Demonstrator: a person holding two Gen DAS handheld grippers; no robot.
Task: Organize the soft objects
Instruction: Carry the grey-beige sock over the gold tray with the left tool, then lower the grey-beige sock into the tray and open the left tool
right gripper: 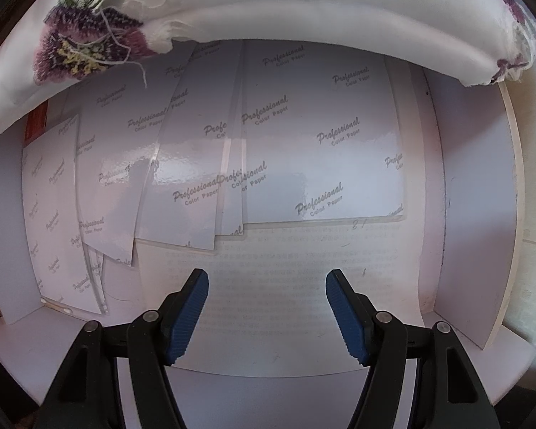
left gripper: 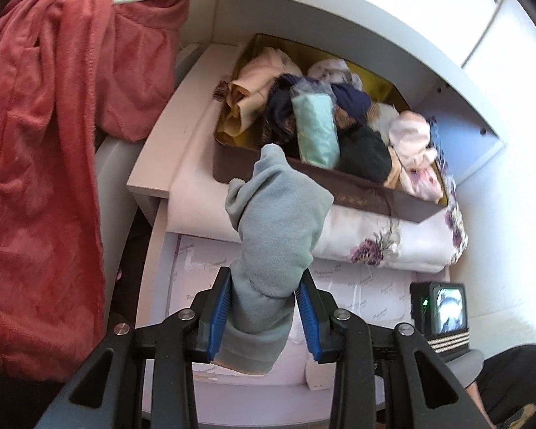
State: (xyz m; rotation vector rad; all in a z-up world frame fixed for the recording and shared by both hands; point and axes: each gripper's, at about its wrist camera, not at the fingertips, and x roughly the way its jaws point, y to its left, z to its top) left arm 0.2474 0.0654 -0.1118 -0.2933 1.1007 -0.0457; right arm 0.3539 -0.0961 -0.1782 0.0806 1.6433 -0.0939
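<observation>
Left gripper (left gripper: 264, 291) had its fingers (left gripper: 219, 316) pinching a grey-blue sock (left gripper: 275, 221), which stuck up past the fingertips. Beyond the sock sat a brown box (left gripper: 339, 187) packed with rolled socks and small clothes, resting on a folded floral cloth (left gripper: 393, 241). Red garment (left gripper: 43, 125) hung left of the fingers. Right gripper (right gripper: 267, 282) was spread and empty, pointing down at glossy paper sheets (right gripper: 321, 136) in a white drawer (right gripper: 464, 214); floral cloth edge lay beyond its fingertips.
</observation>
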